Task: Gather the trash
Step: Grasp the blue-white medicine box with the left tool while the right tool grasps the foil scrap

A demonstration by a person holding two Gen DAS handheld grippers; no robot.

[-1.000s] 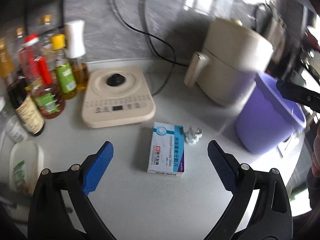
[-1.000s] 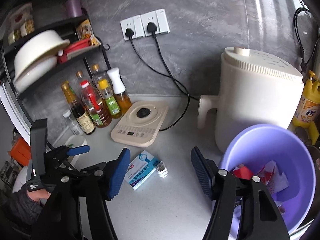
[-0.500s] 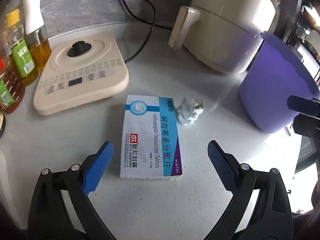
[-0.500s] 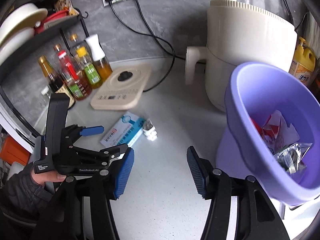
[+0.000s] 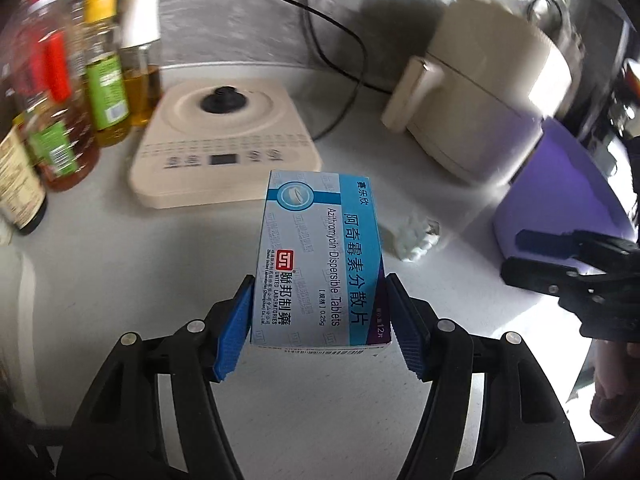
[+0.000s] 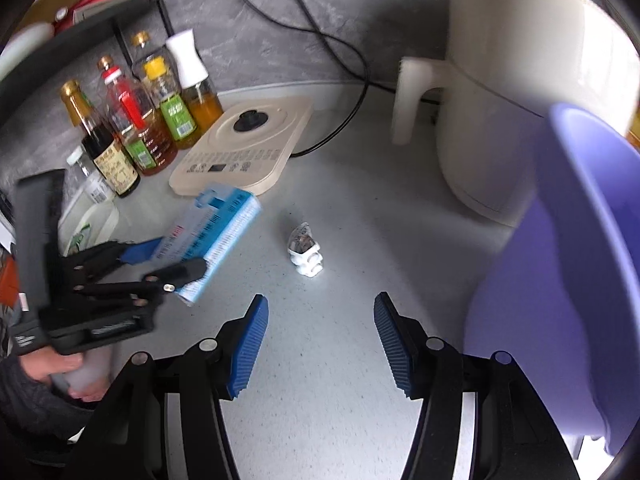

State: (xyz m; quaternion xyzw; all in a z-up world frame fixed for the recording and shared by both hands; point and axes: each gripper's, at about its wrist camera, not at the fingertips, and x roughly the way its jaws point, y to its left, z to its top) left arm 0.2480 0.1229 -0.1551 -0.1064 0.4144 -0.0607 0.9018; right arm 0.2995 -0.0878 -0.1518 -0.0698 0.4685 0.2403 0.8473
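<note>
between the blue pads of the left gripper (image 5: 320,328) sits a medicine box (image 5: 320,256), seen from the left wrist. its jaws have just been closing, and now both pads press on the sides of the box. the far end of the box tips up off the grey counter (image 5: 120,280). just beside the box, on the right, lies a small white crumpled scrap (image 5: 416,236). behind it stands a cream cooker plate (image 5: 224,144), with oil and sauce bottles (image 5: 104,92) to the left (they look blurry). a purple bin (image 5: 560,196) is on the right, near a cream air fryer (image 5: 480,96). the right gripper (image 5: 560,256) pokes in from the right edge.

from the right wrist, the right gripper (image 6: 320,340) has its jaws apart with nothing between them, after closing a little. the white scrap (image 6: 306,250) lies on the counter (image 6: 360,208) ahead of it, not touching it. the purple bin (image 6: 568,264) fills the right side. on the left, the left gripper (image 6: 160,264) holds the medicine box (image 6: 212,236), maybe a bit off the counter. a hand (image 6: 60,364) holds its handle.
</note>
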